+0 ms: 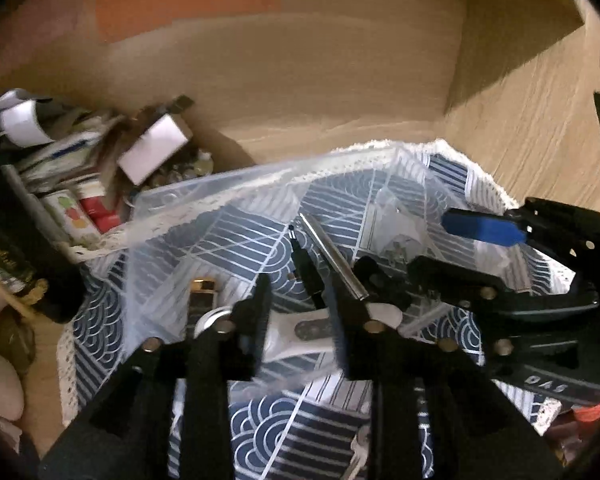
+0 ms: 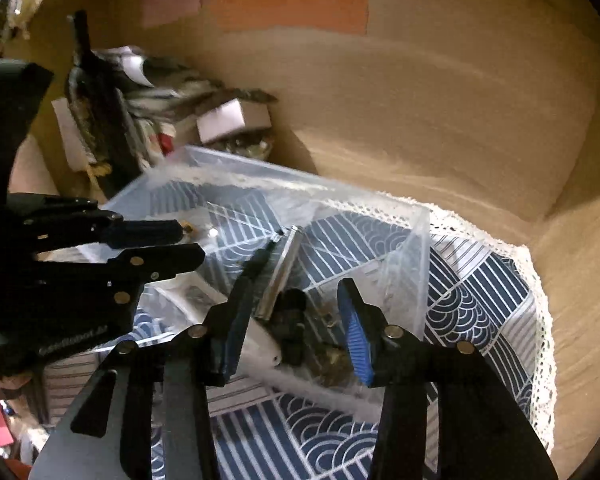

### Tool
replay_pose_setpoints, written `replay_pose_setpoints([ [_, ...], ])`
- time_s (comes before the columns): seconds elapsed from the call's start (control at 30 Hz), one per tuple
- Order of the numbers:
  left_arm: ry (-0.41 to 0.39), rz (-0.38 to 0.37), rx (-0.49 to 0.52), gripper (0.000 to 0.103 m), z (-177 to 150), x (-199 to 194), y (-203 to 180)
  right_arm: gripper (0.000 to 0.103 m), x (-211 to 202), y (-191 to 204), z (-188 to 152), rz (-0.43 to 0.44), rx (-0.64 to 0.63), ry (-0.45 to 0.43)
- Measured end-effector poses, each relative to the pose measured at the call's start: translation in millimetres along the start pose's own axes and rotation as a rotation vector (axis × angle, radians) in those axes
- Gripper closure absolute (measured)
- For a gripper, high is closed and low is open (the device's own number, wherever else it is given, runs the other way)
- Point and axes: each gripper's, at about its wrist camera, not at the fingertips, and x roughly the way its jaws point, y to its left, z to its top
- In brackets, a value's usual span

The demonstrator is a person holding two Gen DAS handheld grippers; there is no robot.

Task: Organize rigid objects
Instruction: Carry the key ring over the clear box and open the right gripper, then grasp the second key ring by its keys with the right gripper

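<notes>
Wood-grain worktop backed by a brown board wall carries a blue wave-patterned cloth, and on it a clear plastic organizer box with dividers. Household clutter is heaped against the wall at ten o'clock.

Both tools hover over the box. Left hand-held gripper has its jaws spread and holds nothing; directly below them lie a white plastic tool and, just beside it toward nine o'clock, a gold-capped dark piece. Right hand-held gripper, with blue pads, is also open and empty.

At the centre of the box is a silver metal cylinder. In the left wrist view its long axis runs from eleven o'clock down to five o'clock, its near end close by the left tool's right finger. In the right wrist view it slants from one o'clock to seven o'clock, its near end just inside the left blue pad. A thin black pen-like stick lies just beside it, nearly parallel.

Either tool appears well placed for the cylinder; a grasp would likely need the jaws turned across its axis.
</notes>
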Motion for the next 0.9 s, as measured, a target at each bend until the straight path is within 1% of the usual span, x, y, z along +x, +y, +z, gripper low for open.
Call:
replay_pose_setpoints([
  [0.03, -0.013, 0.004, -0.002, 0.06, -2.0, -7.9, 1.8, 0.058, -9.0, 3.0, -1.3, 0.009, -0.003, -0.016],
  [0.07, -0.031, 0.011, -0.004, 0.053, -4.2, -17.2, 4.3, 0.053, -16.2, 5.7, -2.9, 0.016, -0.007, -0.03],
  [0.1, -0.05, 0.017, -0.006, 0.05, -8.0, -27.6, 6.8, 0.047, -21.8, 9.0, -4.0, 0.022, -0.008, -0.043],
  [0.13, -0.059, 0.024, -0.007, 0.044, -10.6, -34.3, 8.2, 0.044, -29.6, 13.2, -7.0, 0.034, -0.012, -0.059],
  [0.17, -0.069, 0.033, -0.008, 0.04, -14.5, -42.4, 10.2, 0.039, -34.5, 17.2, -9.4, 0.047, -0.015, -0.067],
  [0.2, -0.078, 0.043, -0.012, 0.038, -20.8, -51.0, 13.0, 0.035, -40.3, 22.8, -14.0, 0.069, -0.02, -0.075],
  [0.27, -0.083, 0.057, -0.02, 0.031, -32.2, -62.6, 17.3, 0.032, -44.1, 33.4, -21.7, 0.097, -0.035, -0.071],
  [0.33, -0.086, 0.067, -0.032, 0.028, -44.8, -72.7, 22.1, 0.029, -42.9, 45.0, -30.1, 0.126, -0.05, -0.05],
  [0.4, -0.085, 0.078, -0.042, 0.027, -58.6, -80.6, 26.7, 0.023, -35.2, 56.5, -38.3, 0.163, -0.066, -0.014],
  [0.57, -0.076, 0.117, -0.046, 0.023, -96.0, -96.5, 35.2, 0.023, -3.1, 84.5, -57.0, 0.216, -0.117, 0.101],
  [0.7, -0.059, 0.11, -0.067, 0.023, -118.6, -103.1, 43.5, 0.023, 21.1, 99.3, -68.0, 0.223, -0.158, 0.192],
  [0.77, -0.047, 0.101, -0.077, 0.023, -128.2, -102.5, 45.2, 0.023, 33.4, 105.8, -71.6, 0.201, -0.187, 0.231],
  [0.8, -0.043, 0.099, -0.081, 0.023, -131.1, -101.9, 45.2, 0.022, 37.2, 107.5, -73.2, 0.187, -0.195, 0.245],
  [0.87, -0.036, 0.095, -0.091, 0.023, -137.8, -99.6, 46.2, 0.022, 38.2, 108.2, -72.5, 0.19, -0.2, 0.247],
  [0.9, -0.035, 0.094, -0.097, 0.023, -140.2, -98.6, 46.3, 0.024, 39.1, 107.2, -72.1, 0.193, -0.198, 0.25],
])
